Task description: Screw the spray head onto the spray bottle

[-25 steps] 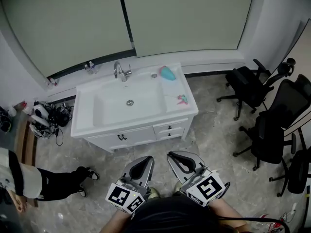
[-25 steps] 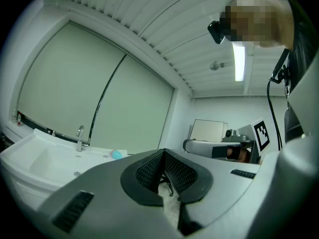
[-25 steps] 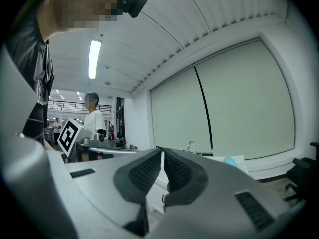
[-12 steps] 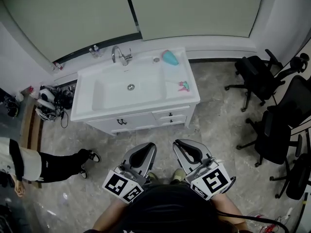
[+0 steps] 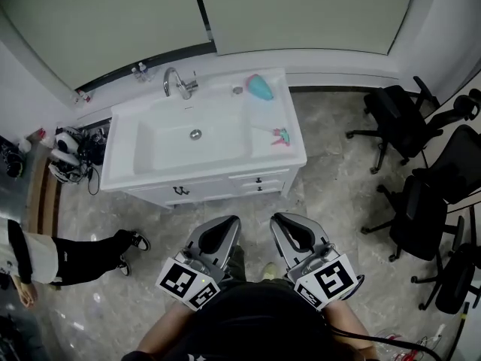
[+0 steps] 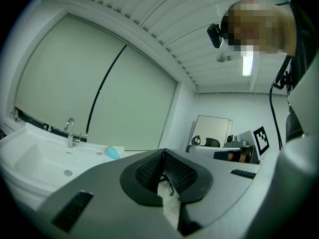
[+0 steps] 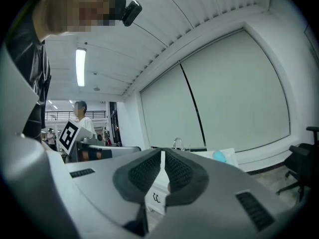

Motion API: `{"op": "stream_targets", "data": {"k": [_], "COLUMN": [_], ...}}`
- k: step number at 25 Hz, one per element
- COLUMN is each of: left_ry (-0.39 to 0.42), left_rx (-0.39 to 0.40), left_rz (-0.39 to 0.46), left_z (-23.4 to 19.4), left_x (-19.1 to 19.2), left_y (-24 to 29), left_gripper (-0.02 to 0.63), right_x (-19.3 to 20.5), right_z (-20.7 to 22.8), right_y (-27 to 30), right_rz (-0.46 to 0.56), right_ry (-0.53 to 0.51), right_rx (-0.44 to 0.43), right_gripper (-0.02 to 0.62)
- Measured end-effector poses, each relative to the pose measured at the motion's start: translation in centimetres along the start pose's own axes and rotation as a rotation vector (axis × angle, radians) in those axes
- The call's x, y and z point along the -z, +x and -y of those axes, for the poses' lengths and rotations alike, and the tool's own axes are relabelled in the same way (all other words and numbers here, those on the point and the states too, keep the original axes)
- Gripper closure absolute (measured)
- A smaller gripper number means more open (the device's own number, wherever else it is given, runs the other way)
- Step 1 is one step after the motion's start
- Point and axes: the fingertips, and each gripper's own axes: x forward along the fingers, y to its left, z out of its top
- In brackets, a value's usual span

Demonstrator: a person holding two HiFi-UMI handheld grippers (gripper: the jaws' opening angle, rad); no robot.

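Note:
The teal spray bottle [image 5: 260,87] lies on its side at the back right of the white sink counter [image 5: 274,115]. A small pink and teal spray head [image 5: 280,135] lies nearer the counter's front right edge. My left gripper [image 5: 228,223] and right gripper [image 5: 281,221] are side by side over the floor, well short of the vanity, both shut and empty. In the left gripper view the shut jaws of the left gripper [image 6: 163,156] point at the sink, with the bottle [image 6: 112,152] far off. In the right gripper view the bottle [image 7: 218,156] shows beyond the right gripper [image 7: 163,156].
A faucet [image 5: 176,81] stands behind the basin [image 5: 194,138]. The cabinet's drawers [image 5: 259,180] face me. Several black office chairs [image 5: 409,134] crowd the right. A person's legs [image 5: 90,254] stretch over the floor at the left, near a heap of cables [image 5: 68,149].
Both grippers have moved forward toward the vanity, which now sits a little closer and further left in the head view. Their jaws stay shut.

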Motion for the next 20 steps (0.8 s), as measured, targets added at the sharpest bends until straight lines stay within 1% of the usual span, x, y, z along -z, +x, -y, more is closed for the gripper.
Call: {"op": "stream_targets", "data": {"k": [3,5,8,11,13,16,18,20], "left_ry": [-0.005,-0.011,0.000,0.028,0.065,0.160,0.218,0.261], "left_rx": [0.027,0.050,0.097,0.145,0.187,0.245,0.265,0.281], "left_rz": [-0.004,-0.006,-0.017,-0.043,-0.075,-0.134,-0.182,-0.229], "left_z": [-2.8,-5.5,-10.6,-16.1,-19.3,-24.4,-28.2,-31.1], "left_x": [-0.3,-0.7,-1.9,-3.3,-3.8,-4.1,-4.0,-3.5], "left_y": [2.2,4.0,7.4,11.4,13.8,17.9,21.0,23.8], "left_gripper": [0.611,0.611,0.611,0.611,0.611,0.611,0.611,0.609], "right_x": [0.0,0.0,-0.3,-0.5,-0.6,0.0,0.6,1.3], "right_z": [2.0,3.4,6.4,9.7,11.8,14.4,15.9,17.2], "right_y": [2.9,5.6,10.9,16.2,18.8,22.1,24.4,26.0], "right_rz": [-0.017,-0.031,-0.051,-0.070,-0.076,-0.132,-0.161,-0.180], "right_ry": [-0.005,-0.011,-0.009,-0.003,0.001,0.066,0.079,0.076], "right_rx": [0.024,0.043,0.083,0.142,0.190,0.270,0.310,0.332], "right_gripper": [0.595,0.595,0.574,0.566,0.566,0.566,0.566,0.566]}}
